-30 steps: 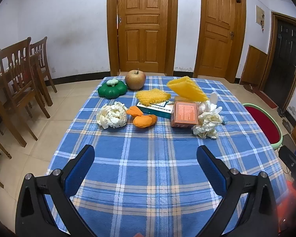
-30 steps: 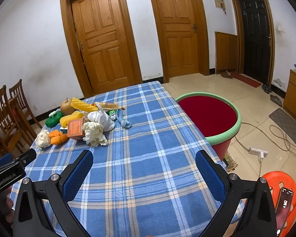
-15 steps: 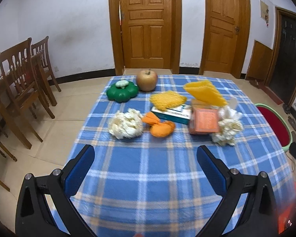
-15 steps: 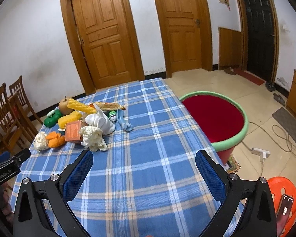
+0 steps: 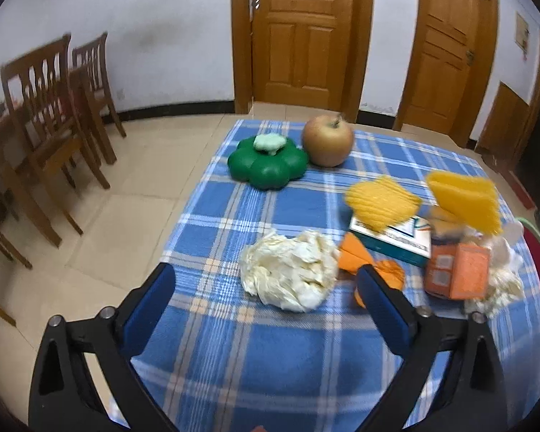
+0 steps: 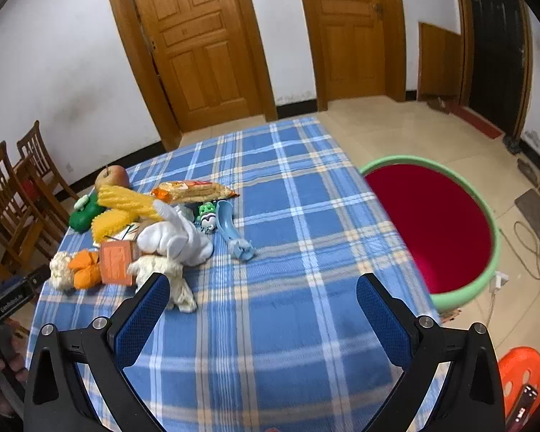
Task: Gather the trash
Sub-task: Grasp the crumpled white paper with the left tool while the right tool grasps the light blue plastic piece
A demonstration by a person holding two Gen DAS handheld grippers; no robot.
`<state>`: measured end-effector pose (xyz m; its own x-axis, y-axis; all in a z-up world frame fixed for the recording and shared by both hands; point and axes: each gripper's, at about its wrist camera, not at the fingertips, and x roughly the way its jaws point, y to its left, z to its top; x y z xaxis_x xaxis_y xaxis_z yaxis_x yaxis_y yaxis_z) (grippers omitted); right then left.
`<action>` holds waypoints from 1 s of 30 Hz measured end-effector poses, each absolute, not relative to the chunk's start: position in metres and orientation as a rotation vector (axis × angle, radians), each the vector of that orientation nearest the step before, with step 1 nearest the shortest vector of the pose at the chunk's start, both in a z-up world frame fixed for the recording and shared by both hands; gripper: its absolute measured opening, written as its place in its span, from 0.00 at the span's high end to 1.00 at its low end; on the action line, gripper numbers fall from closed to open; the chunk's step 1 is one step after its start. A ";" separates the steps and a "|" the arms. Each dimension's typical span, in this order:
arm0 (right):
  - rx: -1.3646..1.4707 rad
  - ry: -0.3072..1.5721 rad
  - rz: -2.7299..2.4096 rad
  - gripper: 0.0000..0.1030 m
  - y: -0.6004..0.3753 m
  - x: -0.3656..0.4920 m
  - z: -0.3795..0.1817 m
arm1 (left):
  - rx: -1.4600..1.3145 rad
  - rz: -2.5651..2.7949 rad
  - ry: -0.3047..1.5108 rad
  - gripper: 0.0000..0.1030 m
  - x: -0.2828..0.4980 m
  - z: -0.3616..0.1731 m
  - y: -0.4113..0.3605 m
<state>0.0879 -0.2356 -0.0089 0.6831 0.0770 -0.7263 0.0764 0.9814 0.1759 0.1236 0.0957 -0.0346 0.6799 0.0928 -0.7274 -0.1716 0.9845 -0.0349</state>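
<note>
On the blue plaid tablecloth [image 5: 270, 360] lies a crumpled white paper ball [image 5: 288, 273]. It sits just ahead of my left gripper [image 5: 266, 280], between the fingertips. The jaws are closing but the pads stand clear of the paper. To its right lie orange scraps [image 5: 356, 255], an orange carton [image 5: 457, 273] and a second paper wad [image 5: 500, 280]. My right gripper [image 6: 262, 284] is open over bare cloth, its left fingertip close beside that second paper wad [image 6: 169, 277]. A snack packet [image 6: 194, 190] lies behind the pile.
An apple [image 5: 327, 140], a green toy pumpkin [image 5: 266, 162], yellow cloths [image 5: 381, 201] and a teal box [image 5: 392, 237] share the pile. A red basin with a green rim [image 6: 460, 297] stands on the floor off the table's right edge. Wooden chairs [image 5: 46, 108] stand at the left.
Both grippers have moved forward toward the pile. The left view has swung so the white paper ball now lies between its fingers, and its jaws have narrowed slightly.
</note>
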 end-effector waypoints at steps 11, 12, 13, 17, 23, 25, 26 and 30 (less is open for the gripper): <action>0.192 0.938 0.018 0.39 -0.223 0.140 -0.042 | -0.207 -0.006 0.847 0.35 0.141 -0.065 0.099; 0.199 0.951 0.018 0.40 -0.222 0.144 -0.046 | -0.219 -0.016 0.848 0.36 0.141 -0.065 0.099; 0.205 0.960 0.012 0.41 -0.221 0.147 -0.049 | -0.234 -0.029 0.846 0.37 0.143 -0.065 0.100; 0.208 0.973 0.018 0.52 -0.216 0.159 -0.057 | -0.244 -0.053 0.844 0.38 0.145 -0.067 0.100; 0.193 0.982 -0.001 0.66 -0.206 0.169 -0.061 | -0.280 -0.095 0.841 0.44 0.149 -0.068 0.104; 0.187 0.985 -0.007 0.70 -0.205 0.168 -0.062 | -0.296 -0.111 0.840 0.46 0.149 -0.068 0.105; 0.190 0.985 -0.010 0.74 -0.205 0.167 -0.062 | -0.310 -0.121 0.837 0.47 0.149 -0.068 0.105; 0.211 0.982 -0.016 0.77 -0.208 0.162 -0.062 | -0.323 -0.127 0.828 0.51 0.146 -0.067 0.108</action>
<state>0.1619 -0.2075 -0.0621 0.5566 0.0819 -0.8267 0.1086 0.9794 0.1701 0.1460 0.1080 -0.0672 0.6722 -0.2352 -0.7020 -0.0145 0.9438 -0.3301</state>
